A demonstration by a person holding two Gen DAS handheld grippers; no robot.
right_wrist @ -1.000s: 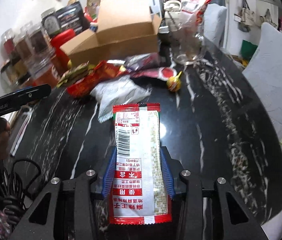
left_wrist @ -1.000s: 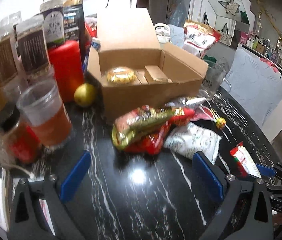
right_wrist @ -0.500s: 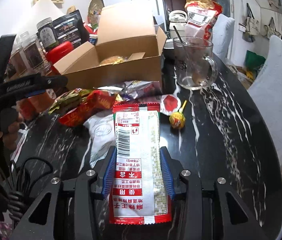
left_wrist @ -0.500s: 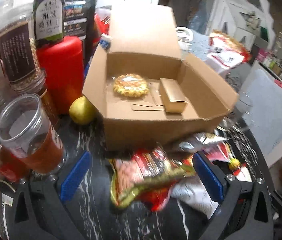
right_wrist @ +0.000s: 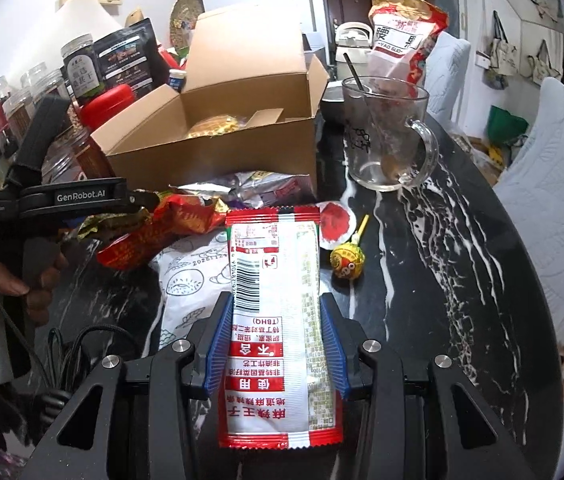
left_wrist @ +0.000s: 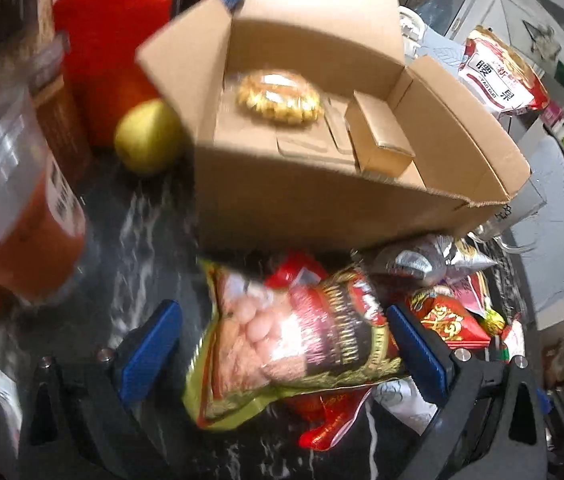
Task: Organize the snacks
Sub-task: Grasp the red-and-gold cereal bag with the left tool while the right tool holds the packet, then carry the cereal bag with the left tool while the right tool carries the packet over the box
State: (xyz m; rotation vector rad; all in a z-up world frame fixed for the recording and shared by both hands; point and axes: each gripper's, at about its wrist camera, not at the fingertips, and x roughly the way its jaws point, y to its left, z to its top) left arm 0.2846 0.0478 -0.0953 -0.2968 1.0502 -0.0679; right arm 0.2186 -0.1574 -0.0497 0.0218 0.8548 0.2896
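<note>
My left gripper (left_wrist: 282, 346) is open and tilted down over the snack pile. A gold-edged peanut bag (left_wrist: 293, 340) lies between its blue pads (left_wrist: 150, 344), and I see no pad pressing on it. In the right wrist view the left gripper (right_wrist: 146, 202) hovers at the pile's left end. My right gripper (right_wrist: 276, 340) is shut on a red and white sachet (right_wrist: 274, 300), held above the table. Behind the pile stands an open cardboard box (left_wrist: 321, 200) (right_wrist: 210, 160) holding a wrapped pastry (left_wrist: 280, 98) and a small carton (left_wrist: 379, 140).
A red packet (right_wrist: 162, 232), a white bag (right_wrist: 190, 280), a silver packet (right_wrist: 242, 190) and a lollipop (right_wrist: 347, 262) lie on the black marble table (right_wrist: 461, 260). A glass mug (right_wrist: 385, 140) stands right of the box. A pear (left_wrist: 146, 140), a red canister (left_wrist: 114, 40) and a plastic cup (left_wrist: 14, 208) crowd its left.
My left gripper moved forward and down onto the snack pile, so the peanut bag now sits between its fingers. My right gripper carried the sachet a little closer to the box.
</note>
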